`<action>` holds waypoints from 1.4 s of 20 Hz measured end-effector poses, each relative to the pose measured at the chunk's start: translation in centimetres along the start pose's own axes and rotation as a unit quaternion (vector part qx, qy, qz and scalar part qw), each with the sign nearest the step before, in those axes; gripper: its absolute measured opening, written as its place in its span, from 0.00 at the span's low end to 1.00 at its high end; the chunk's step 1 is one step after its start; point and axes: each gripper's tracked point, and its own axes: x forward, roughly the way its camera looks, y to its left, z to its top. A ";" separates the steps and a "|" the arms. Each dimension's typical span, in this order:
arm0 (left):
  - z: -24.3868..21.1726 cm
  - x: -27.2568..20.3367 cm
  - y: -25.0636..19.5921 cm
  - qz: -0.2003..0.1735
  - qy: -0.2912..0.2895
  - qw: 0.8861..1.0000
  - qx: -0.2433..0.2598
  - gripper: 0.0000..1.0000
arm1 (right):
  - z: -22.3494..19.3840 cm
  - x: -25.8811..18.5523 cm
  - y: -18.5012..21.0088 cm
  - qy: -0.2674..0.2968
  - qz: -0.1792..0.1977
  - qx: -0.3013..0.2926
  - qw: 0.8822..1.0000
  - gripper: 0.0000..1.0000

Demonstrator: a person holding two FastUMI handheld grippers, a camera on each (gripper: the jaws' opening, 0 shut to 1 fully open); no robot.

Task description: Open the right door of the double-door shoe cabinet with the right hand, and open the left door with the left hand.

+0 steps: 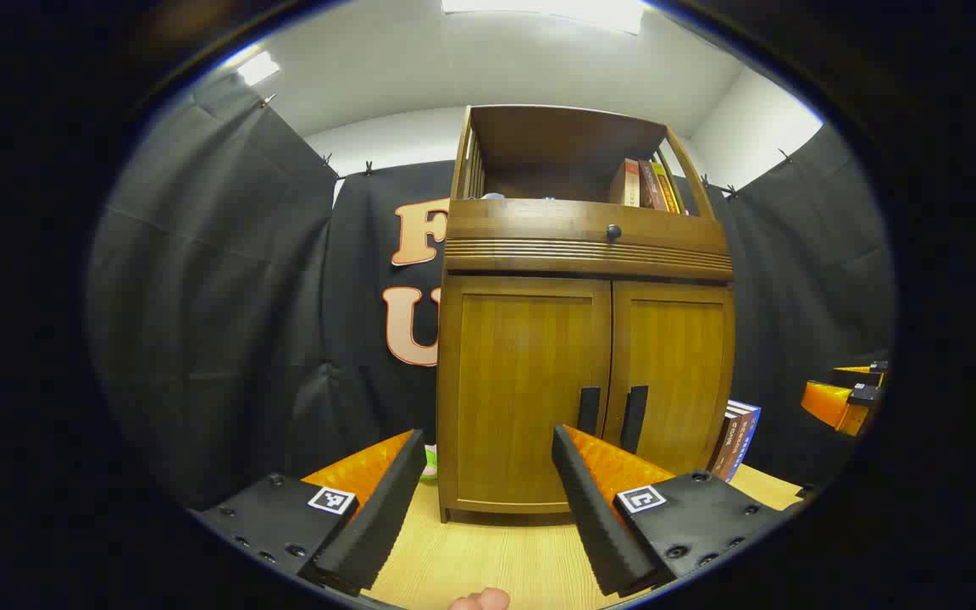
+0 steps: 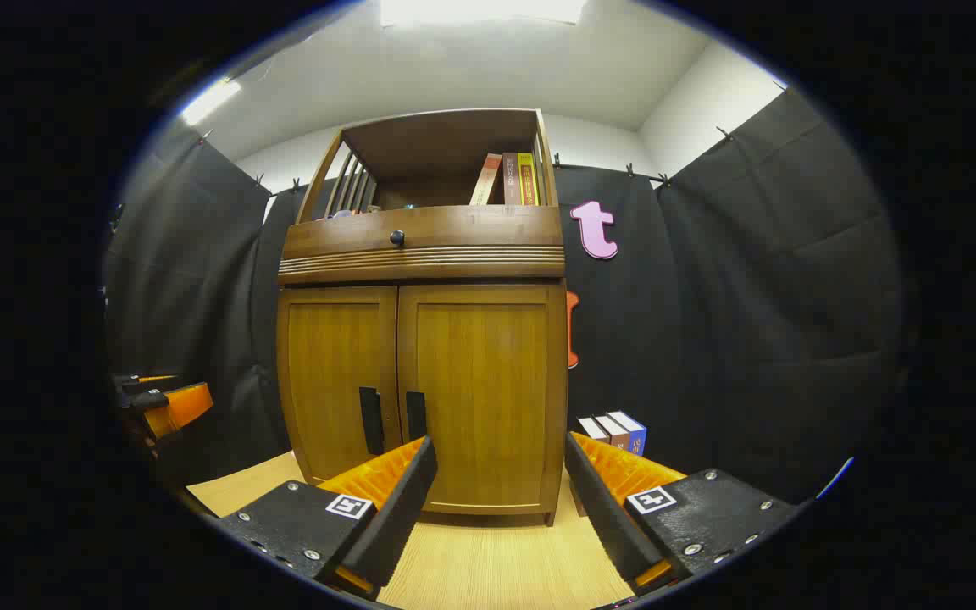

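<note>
1. Left gripper view: one shoe cabinet (image 1: 585,339) stands upright on the light wooden table (image 1: 488,559), facing both grippers, with an open shelf and one drawer above its two doors.
2. Both doors are shut. The left door (image 1: 522,390) and right door (image 1: 674,381) meet at the middle, and the two dark vertical handles, left handle (image 1: 589,411) and right handle (image 1: 634,418), sit just beside each other at that seam.
3. Books: three stand on the top shelf (image 2: 509,180), and three more stand on the table at the cabinet's right side (image 2: 615,432).
4. The left gripper (image 1: 484,500) is spread wide with nothing between its fingers, a little short of the left door. The right gripper (image 2: 501,500) is likewise spread and empty, facing the right door.
5. Risk, as I judge it: the handles are so close that a finger could catch the wrong one, or both, and the two grippers could bump at the seam.
6. A pull angled off the hinge arc might slip off the slim handle or drag the cabinet forward on the table.
</note>
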 end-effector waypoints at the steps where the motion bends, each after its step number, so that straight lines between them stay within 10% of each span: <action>1: 0.0 -0.1 0.0 0.002 0.000 1.000 -0.002 0.95 | 0.0 0.0 0.1 0.000 0.001 0.000 1.000 0.94; 28: -0.2 -0.3 -0.8 -0.005 -0.002 1.000 -0.002 0.94 | 2.0 2.1 3.0 -0.023 0.050 -0.001 0.999 0.94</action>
